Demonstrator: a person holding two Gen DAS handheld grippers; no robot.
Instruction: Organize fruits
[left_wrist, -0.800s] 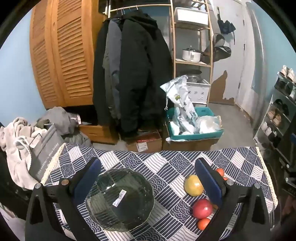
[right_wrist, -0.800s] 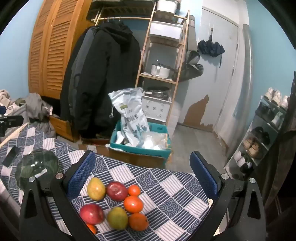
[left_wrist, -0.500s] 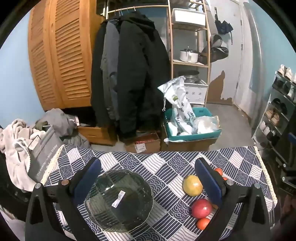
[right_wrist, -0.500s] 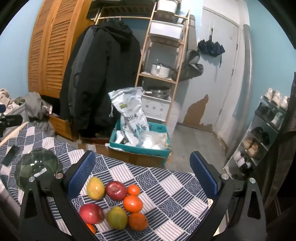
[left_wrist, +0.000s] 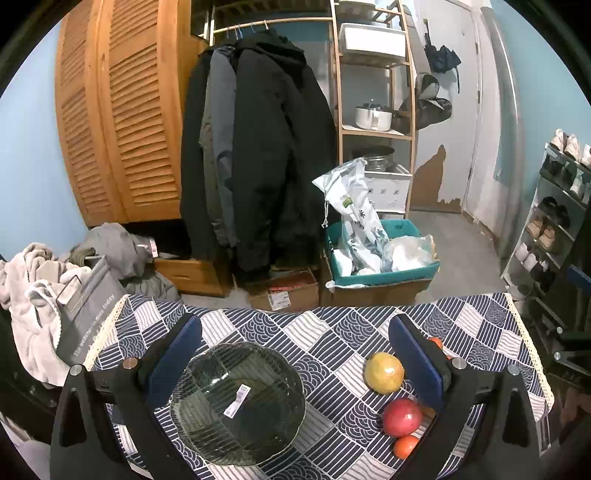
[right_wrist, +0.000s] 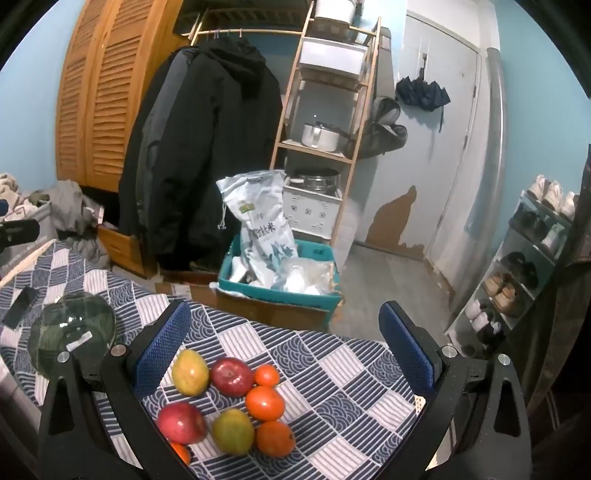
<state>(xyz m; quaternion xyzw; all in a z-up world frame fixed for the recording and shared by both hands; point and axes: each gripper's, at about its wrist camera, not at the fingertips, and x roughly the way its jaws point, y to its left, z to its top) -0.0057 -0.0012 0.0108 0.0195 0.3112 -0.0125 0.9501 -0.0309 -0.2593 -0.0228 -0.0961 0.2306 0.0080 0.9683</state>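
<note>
A clear glass plate (left_wrist: 238, 402) with a white sticker lies on the patterned tablecloth (left_wrist: 325, 332), between the wide-apart fingers of my left gripper (left_wrist: 295, 358), which is open and holds nothing. To its right lie a yellow mango (left_wrist: 383, 372), a red apple (left_wrist: 402, 416) and an orange (left_wrist: 405, 446). In the right wrist view my right gripper (right_wrist: 286, 343) hangs open above a cluster of fruit: two mangoes (right_wrist: 190, 372), two red apples (right_wrist: 232, 376) and several oranges (right_wrist: 265, 403). The glass plate (right_wrist: 72, 338) sits far left there.
A dark phone (right_wrist: 20, 306) lies on the cloth left of the plate. Beyond the table's far edge stand a teal bin (left_wrist: 380, 262) with bags on cardboard boxes, hanging coats (left_wrist: 258, 166), a wooden shelf (left_wrist: 373, 110) and a shoe rack (left_wrist: 554, 221).
Both views have shifted only slightly; the fruit and plate lie where they were and both grippers stay open.
</note>
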